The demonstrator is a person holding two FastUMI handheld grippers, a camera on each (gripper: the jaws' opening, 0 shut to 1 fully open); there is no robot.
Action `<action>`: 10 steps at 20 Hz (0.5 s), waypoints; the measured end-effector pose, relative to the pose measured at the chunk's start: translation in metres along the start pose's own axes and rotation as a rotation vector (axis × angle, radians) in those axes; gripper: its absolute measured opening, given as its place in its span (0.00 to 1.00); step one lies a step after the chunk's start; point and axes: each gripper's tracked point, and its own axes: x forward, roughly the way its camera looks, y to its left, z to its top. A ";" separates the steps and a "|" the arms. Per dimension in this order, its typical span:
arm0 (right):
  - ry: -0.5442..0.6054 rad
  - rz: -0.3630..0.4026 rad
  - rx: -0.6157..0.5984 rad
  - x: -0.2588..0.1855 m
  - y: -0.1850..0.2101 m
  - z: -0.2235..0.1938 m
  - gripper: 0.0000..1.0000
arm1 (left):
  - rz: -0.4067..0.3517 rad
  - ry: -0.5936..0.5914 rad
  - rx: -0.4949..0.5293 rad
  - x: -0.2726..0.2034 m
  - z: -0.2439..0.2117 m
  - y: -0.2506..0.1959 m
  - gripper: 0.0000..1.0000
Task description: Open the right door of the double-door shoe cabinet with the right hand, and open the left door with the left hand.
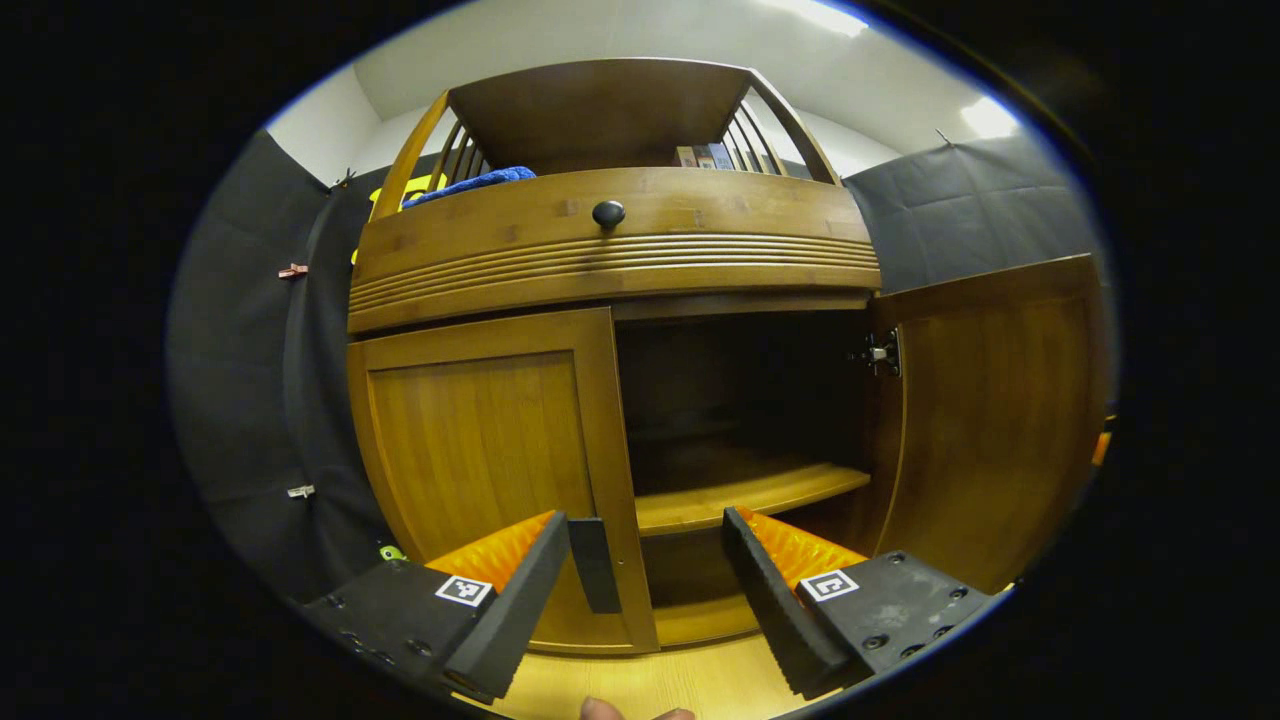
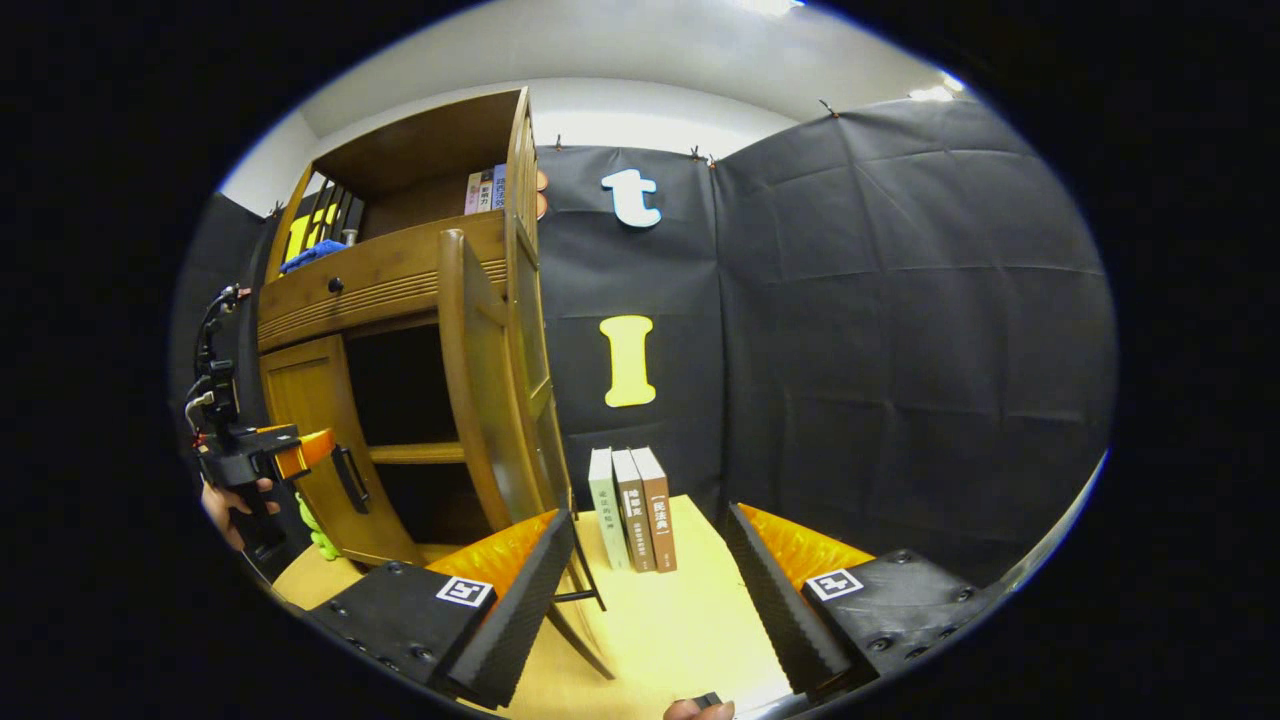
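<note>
From the left, the left door (image 1: 490, 470) of the shoe cabinet (image 1: 610, 250) is closed, its dark upright handle (image 1: 595, 565) running vertically along the door's inner edge, just ahead of the left gripper (image 1: 645, 570) and close to its left finger, within the spread of the released, empty fingers. The left gripper is by far the nearer one to that handle, so I judge the coming move to be a short push forward and leftward to bracket the handle before closing on it. Farther right, the right door (image 2: 480, 400) stands swung wide open, and the right gripper (image 2: 650, 570) hangs unclenched and empty beside its lower edge, facing the books (image 2: 632, 510) on the floor.
</note>
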 end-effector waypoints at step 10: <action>-0.059 -0.063 -0.043 -0.005 -0.021 0.020 0.98 | 0.075 0.048 0.019 0.068 -0.064 0.027 0.94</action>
